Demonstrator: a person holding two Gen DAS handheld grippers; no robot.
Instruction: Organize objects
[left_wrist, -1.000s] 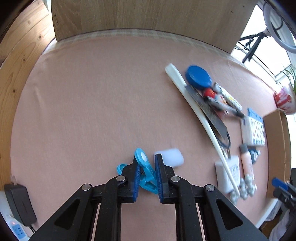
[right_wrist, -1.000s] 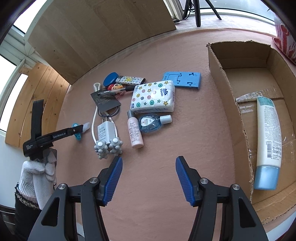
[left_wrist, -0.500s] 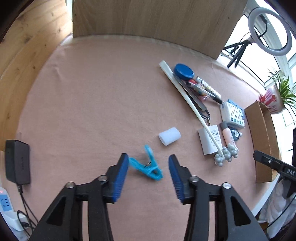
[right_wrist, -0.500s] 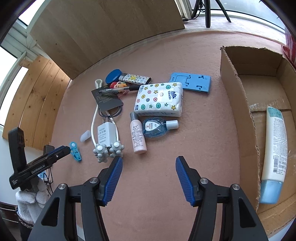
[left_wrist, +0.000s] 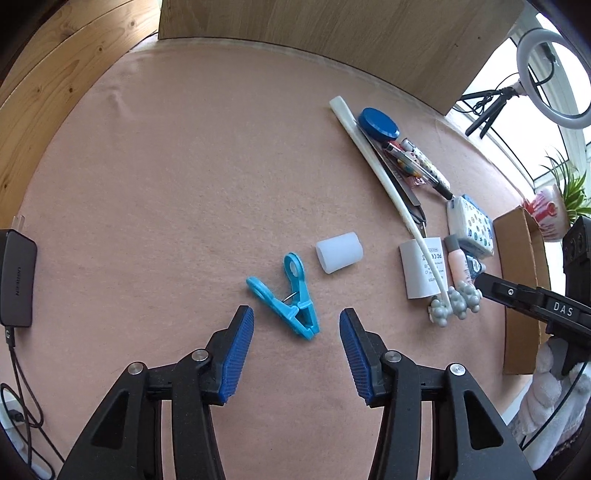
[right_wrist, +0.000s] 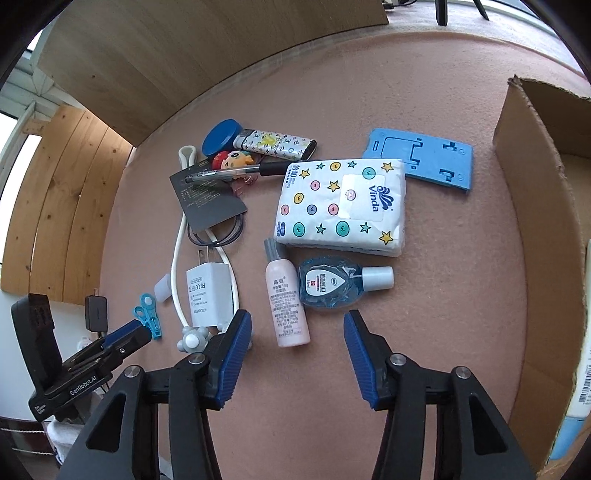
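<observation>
A blue clothespin lies flat on the pink mat, just ahead of my left gripper, which is open and touches nothing. A white cap rests just beyond the clip. My right gripper is open above the near end of a pink bottle, beside a small blue bottle and a star-patterned tissue pack. The cardboard box stands at the right with a lotion tube inside. In the right wrist view the clothespin lies at the left gripper's fingertips.
A white charger, dark card, pen, patterned lighter, blue lid and blue phone stand lie in a cluster. A black power adapter sits at the mat's left edge. Wooden panels back the table.
My left gripper opened, let go of the clothespin and drew back; the clip now lies on the mat. My right gripper shifted left, away from the box and over the bottles.
</observation>
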